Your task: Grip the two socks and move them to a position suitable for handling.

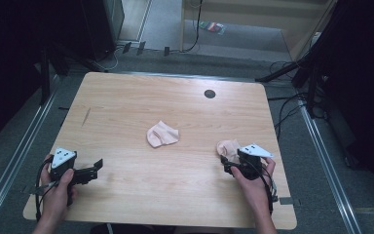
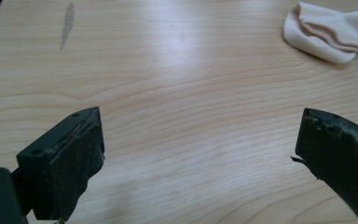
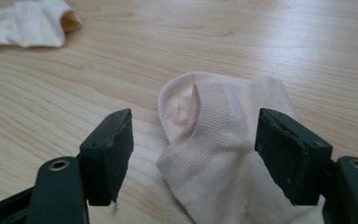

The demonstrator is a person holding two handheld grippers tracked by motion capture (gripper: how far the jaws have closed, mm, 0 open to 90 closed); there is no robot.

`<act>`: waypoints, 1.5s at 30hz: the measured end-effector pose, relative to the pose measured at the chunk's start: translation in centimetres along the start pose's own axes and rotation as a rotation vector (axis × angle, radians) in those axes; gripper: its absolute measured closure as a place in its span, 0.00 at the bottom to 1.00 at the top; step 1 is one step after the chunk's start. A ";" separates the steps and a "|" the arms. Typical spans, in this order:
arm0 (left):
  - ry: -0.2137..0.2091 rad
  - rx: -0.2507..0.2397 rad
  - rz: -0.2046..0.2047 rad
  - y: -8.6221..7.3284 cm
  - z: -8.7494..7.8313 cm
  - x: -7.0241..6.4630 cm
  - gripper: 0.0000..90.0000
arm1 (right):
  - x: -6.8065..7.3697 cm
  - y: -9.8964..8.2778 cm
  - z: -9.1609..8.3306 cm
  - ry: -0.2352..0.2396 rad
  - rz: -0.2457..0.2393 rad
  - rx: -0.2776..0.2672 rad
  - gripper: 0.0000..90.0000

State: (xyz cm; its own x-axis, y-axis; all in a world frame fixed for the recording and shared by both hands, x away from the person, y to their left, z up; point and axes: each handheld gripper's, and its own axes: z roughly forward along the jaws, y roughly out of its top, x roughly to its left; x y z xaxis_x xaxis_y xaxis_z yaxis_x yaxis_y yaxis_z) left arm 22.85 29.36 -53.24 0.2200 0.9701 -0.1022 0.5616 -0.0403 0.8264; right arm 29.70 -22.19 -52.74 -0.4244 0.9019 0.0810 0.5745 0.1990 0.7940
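Two pale pink ankle socks lie on the wooden table [image 1: 126, 97]. One sock [image 1: 162, 134] rests crumpled near the middle; it appears at the top right of the left gripper view [image 2: 331, 30] and the top left of the right gripper view [image 3: 25, 23]. The other sock [image 1: 229, 147] lies at the right, cuff up [image 3: 223, 140]. My right gripper [image 1: 230, 163] [image 3: 196, 144] is open, its jaws standing on either side of this sock without pressing it. My left gripper [image 1: 99, 165] [image 2: 200, 140] is open over bare wood at the front left, with nothing between its jaws.
A dark round hole [image 1: 210, 93] sits in the table near its far edge. A dark streak [image 1: 86, 116] [image 2: 67, 23] marks the wood at the left. Cables and stands crowd the floor beyond the table's far and right sides.
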 end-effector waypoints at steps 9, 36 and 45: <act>-0.018 -0.033 -0.011 1.5 0.7 -2.1 0.02 | 0.1 0.7 2.7 -0.093 -0.025 0.131 0.25; -0.148 -0.020 -0.007 0.8 1.8 -4.7 0.02 | 1.3 2.1 -1.1 -0.221 0.039 -0.088 0.92; -0.193 -0.026 0.006 1.1 1.3 -6.4 0.02 | 5.9 3.2 -2.8 -0.141 0.005 -0.145 0.92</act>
State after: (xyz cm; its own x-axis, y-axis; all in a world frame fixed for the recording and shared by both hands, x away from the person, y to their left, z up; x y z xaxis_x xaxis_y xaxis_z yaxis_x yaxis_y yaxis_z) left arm 23.15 22.82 -52.40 0.3736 0.9060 -0.1991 0.5398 -0.0377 0.8410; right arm 27.09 -17.25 -48.03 -0.3139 0.9494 0.0084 0.4650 0.1460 0.8732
